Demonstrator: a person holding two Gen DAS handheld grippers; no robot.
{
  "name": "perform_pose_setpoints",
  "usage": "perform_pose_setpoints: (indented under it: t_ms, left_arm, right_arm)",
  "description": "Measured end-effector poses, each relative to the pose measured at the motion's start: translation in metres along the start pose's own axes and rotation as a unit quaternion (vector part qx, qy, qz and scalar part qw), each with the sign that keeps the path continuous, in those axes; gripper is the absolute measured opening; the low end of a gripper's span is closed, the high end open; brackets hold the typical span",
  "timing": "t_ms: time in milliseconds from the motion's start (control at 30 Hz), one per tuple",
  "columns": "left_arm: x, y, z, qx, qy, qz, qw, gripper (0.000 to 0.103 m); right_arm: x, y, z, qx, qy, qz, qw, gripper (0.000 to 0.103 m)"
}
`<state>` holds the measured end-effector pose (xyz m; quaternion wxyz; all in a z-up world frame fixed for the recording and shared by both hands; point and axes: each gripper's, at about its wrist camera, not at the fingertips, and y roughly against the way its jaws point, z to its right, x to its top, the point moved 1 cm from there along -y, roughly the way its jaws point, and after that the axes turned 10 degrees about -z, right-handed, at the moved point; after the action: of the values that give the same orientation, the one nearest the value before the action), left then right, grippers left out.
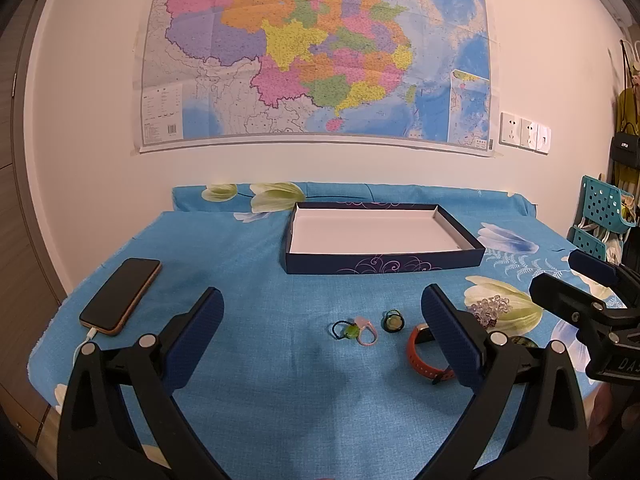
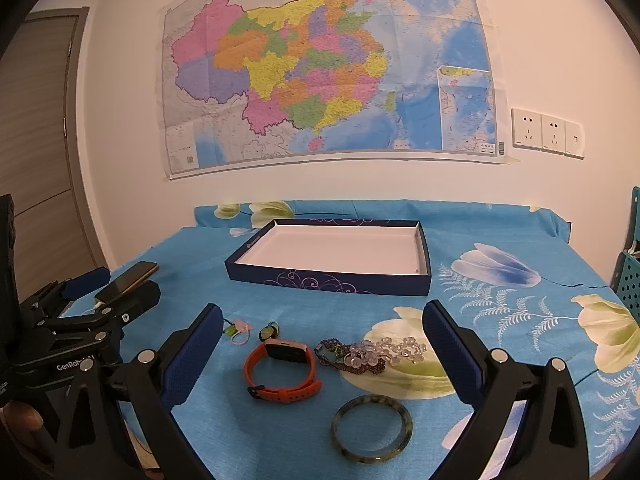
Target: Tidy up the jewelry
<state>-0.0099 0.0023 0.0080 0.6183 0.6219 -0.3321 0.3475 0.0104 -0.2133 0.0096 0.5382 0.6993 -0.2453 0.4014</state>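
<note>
An empty dark-blue box [image 1: 362, 266] [image 2: 256, 271] with a white inside lies at the back of the table. In front of it lie small pieces: a green-stone ring with a pink loop [image 1: 356, 330] [image 2: 239, 330], a dark ring [image 1: 392, 321] [image 2: 269, 331], an orange watch [image 1: 420, 354] [image 2: 280, 372], clear and purple bead bracelets [image 1: 490, 310] [image 2: 372, 356] and a green bangle [image 2: 371, 428]. My left gripper [image 1: 322, 316] hangs open above the rings. My right gripper [image 2: 322, 332] hangs open over the watch and beads. Neither holds anything.
A phone [image 1: 122, 294] [image 2: 128, 280] on a charging cable lies at the table's left edge. A floral blue cloth [image 1: 248, 248] covers the table. A teal rack [image 1: 604, 216] stands at the right. A map [image 1: 316, 48] and sockets [image 2: 548, 134] are on the wall behind.
</note>
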Motion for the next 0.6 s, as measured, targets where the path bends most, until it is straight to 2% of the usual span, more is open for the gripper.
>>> perform_pose_setpoints:
  t_ms: [600]
  left_arm:
    - [-0.0012,-0.0004,0.0007,0.001,-0.002,-0.002,1.0000,0.097]
  right_arm:
    - [0.0003,-0.0024,-0.0012,0.003,-0.001,-0.001,1.000,0.097]
